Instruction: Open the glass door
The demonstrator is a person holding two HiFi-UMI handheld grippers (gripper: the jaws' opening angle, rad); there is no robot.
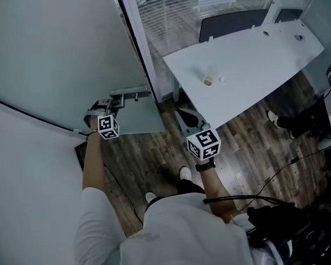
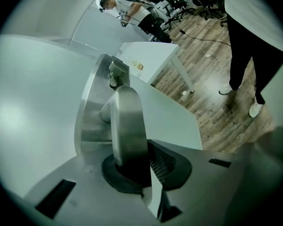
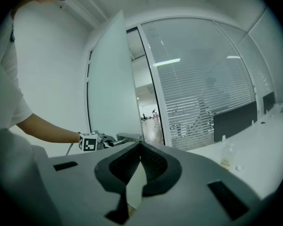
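The frosted glass door stands ajar, its edge beside the dark frame post. Its metal lever handle juts from a steel lock plate. My left gripper is at this handle. In the left gripper view the handle runs down between the two pads, and the left gripper is shut on it. My right gripper hangs in free air to the door's right, away from the handle. In the right gripper view the right gripper is shut with nothing between its pads.
A long white table stands close on the right with a small bottle on it and a dark chair behind. A blinds-covered glass wall adjoins the door. Cables cross the wood floor. Another person stands at far right.
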